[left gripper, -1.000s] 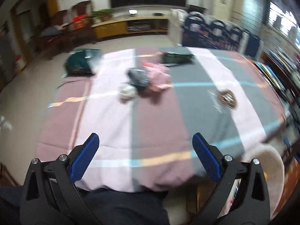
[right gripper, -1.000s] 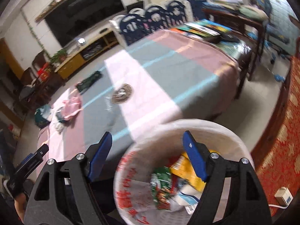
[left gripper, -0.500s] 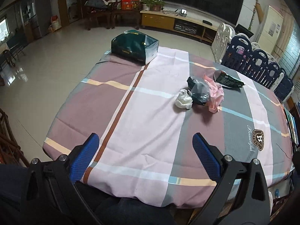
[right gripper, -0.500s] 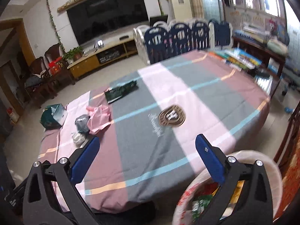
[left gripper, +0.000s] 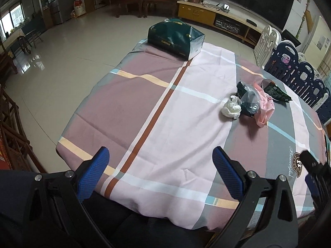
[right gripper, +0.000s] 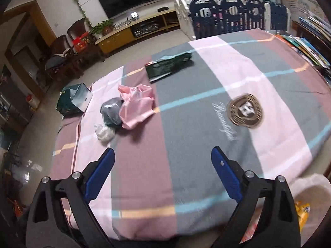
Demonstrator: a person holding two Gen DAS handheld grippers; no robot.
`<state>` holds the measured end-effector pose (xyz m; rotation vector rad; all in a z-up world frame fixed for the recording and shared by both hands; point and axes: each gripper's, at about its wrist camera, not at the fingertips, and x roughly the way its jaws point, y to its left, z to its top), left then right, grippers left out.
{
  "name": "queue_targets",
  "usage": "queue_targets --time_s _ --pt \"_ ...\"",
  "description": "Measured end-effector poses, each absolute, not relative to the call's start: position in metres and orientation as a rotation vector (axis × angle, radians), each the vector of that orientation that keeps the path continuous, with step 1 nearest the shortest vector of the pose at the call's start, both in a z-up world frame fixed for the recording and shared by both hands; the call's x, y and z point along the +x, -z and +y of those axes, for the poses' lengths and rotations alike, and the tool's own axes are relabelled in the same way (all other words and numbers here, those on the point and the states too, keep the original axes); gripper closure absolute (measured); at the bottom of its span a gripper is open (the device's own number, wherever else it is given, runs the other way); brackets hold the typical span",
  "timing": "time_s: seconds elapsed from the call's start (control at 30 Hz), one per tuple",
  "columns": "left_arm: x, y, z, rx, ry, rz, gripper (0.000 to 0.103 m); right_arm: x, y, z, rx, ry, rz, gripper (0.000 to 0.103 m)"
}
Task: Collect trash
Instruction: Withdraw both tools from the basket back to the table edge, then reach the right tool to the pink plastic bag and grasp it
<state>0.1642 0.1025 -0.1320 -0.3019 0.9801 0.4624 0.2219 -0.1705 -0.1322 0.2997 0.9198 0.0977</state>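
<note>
Striped cloth covers the bench [left gripper: 157, 111], where the trash bags [right gripper: 124, 111] sit bunched at middle left, and both the left claw [left gripper: 160, 172] and right claw [right gripper: 162, 170] gape wide and empty, likely ready to grab.

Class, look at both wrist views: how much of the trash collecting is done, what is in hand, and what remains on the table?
Done: the bin at the table's edge already holds wrappers. In hand: nothing; the left gripper and right gripper are both open. Left: the white wad, dark bag, pink bag and green packet lie on the tablecloth.
</note>
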Motion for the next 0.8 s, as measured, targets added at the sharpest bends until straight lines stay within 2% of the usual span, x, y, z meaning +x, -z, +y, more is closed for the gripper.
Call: queue_targets --time_s 0.33,0.6,0.8 --pt "0.172 0.148 0.101 -0.276 -0.473 1.022 0.004 0.326 0.128 -0.083 0.004 -0.191 0.909 0.01" --pt "0.181 0.159 0.099 -0.271 -0.463 1.046 0.004 0.365 0.183 -0.044 -0.161 -0.132 1.007 0.01" --pt "0.183 0.164 0.101 -0.289 -0.462 1.053 0.004 0.351 0.2 -0.048 -0.208 -0.173 1.013 0.03"
